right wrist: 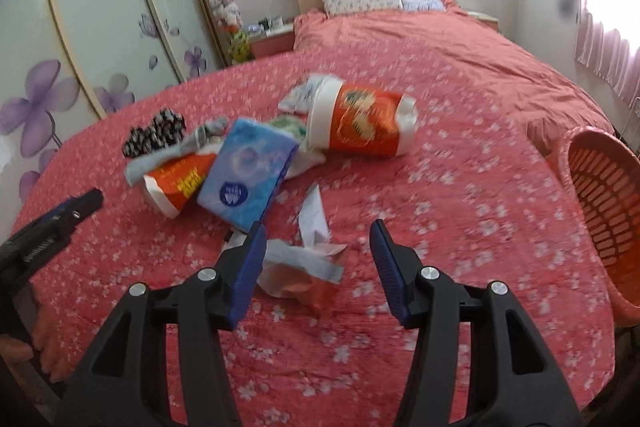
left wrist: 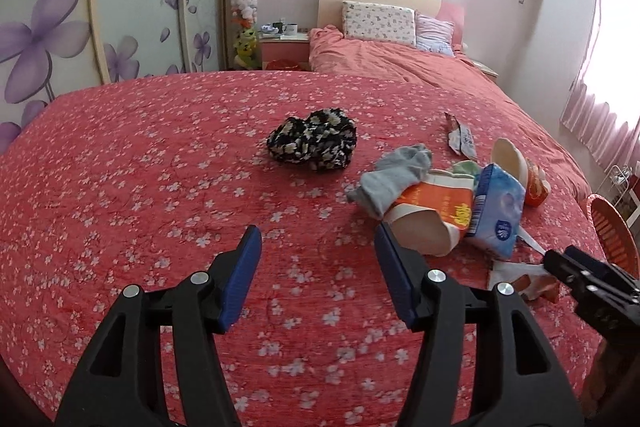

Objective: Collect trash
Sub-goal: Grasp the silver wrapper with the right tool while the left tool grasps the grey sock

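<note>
A heap of trash lies on the red floral bedspread (left wrist: 160,187): an orange paper cup (left wrist: 432,215) on its side, a blue tissue pack (left wrist: 498,207), a second orange cup (right wrist: 360,123), and torn wrappers (right wrist: 304,267). My left gripper (left wrist: 318,247) is open and empty, just left of the orange cup. My right gripper (right wrist: 318,243) is open, its fingers either side of the torn wrappers, hovering above them. It shows at the right edge of the left wrist view (left wrist: 560,261). An orange slatted basket (right wrist: 604,203) stands at the bed's right edge.
A grey sock (left wrist: 394,179) drapes over the cup and a black-and-white floral cloth (left wrist: 314,141) lies behind. A snack wrapper (left wrist: 462,139) lies farther back. Pillows (left wrist: 378,23) are at the headboard. A wardrobe (left wrist: 120,7) stands left, a curtained window (left wrist: 612,47) right.
</note>
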`<state>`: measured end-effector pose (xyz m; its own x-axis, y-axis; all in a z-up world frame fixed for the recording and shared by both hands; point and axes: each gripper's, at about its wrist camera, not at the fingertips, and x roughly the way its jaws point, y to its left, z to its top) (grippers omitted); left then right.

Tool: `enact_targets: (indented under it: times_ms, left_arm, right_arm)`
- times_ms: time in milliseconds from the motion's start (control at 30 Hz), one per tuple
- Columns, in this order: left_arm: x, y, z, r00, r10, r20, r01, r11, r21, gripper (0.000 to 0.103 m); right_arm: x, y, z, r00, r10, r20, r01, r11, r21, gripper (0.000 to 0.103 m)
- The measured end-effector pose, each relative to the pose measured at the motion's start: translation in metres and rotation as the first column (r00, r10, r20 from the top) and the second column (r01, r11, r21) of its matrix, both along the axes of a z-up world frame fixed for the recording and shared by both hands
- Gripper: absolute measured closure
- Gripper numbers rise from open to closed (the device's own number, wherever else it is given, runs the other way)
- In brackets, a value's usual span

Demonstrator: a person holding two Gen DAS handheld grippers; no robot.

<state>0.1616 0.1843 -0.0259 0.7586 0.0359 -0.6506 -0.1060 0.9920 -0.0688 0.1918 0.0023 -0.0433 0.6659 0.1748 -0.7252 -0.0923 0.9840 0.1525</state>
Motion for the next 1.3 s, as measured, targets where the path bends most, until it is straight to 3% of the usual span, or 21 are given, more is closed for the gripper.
enact_targets:
  times_ms: [133,367,500,633,767,1000,1067,1133,1200,1300]
  left_arm:
    - [0.002,0.003,-0.004,1.0,-0.002,-0.008,0.002,1.0,-0.02,0.044]
    - [0.009,0.002,-0.007,0.999,-0.022,-0.024,0.021,0.999,-0.047,0.044]
    - [0.014,-0.003,-0.007,0.999,-0.029,-0.031,0.027,0.998,-0.06,0.044]
    - [0.021,-0.008,-0.001,0.999,-0.043,-0.027,0.041,0.997,-0.069,0.044]
    - [0.034,-0.014,0.004,0.998,-0.066,-0.017,0.064,0.996,-0.062,0.044]
    - [0.065,-0.02,-0.008,0.991,-0.107,-0.083,0.099,0.991,-0.089,0.044]
    - [0.067,-0.021,-0.011,0.989,-0.121,-0.083,0.112,0.988,-0.106,0.054]
    - [0.068,-0.023,-0.01,0.986,-0.145,-0.083,0.134,0.983,-0.121,0.077]
    - [0.067,-0.026,-0.009,0.985,-0.155,-0.077,0.146,0.983,-0.109,0.088]
    - [0.064,-0.03,-0.004,0.986,-0.153,-0.059,0.147,0.985,-0.092,0.094]
  right_arm:
    - [0.006,0.007,-0.013,0.999,0.022,-0.047,-0.024,0.999,-0.035,0.055]
    - [-0.001,0.005,-0.014,0.998,0.055,-0.043,-0.057,0.997,-0.053,0.077]
    - [-0.006,0.006,-0.013,0.998,0.064,-0.026,-0.066,0.994,-0.082,0.084]
    - [-0.014,-0.002,-0.011,1.0,0.026,-0.001,-0.026,0.992,-0.123,0.087]
    - [-0.018,-0.026,-0.009,0.999,-0.039,0.005,0.04,0.994,-0.1,0.088]
    - [-0.021,-0.054,-0.006,0.995,-0.096,0.007,0.096,0.992,-0.084,0.088]
    - [-0.022,-0.056,-0.007,0.995,-0.097,0.007,0.097,0.992,-0.084,0.088]
    - [-0.023,-0.055,-0.007,0.995,-0.096,0.008,0.097,0.992,-0.085,0.088]
    - [-0.024,-0.056,-0.006,0.995,-0.1,0.012,0.1,0.992,-0.081,0.088]
    - [-0.028,-0.059,-0.002,0.994,-0.107,0.025,0.108,0.992,-0.071,0.088]
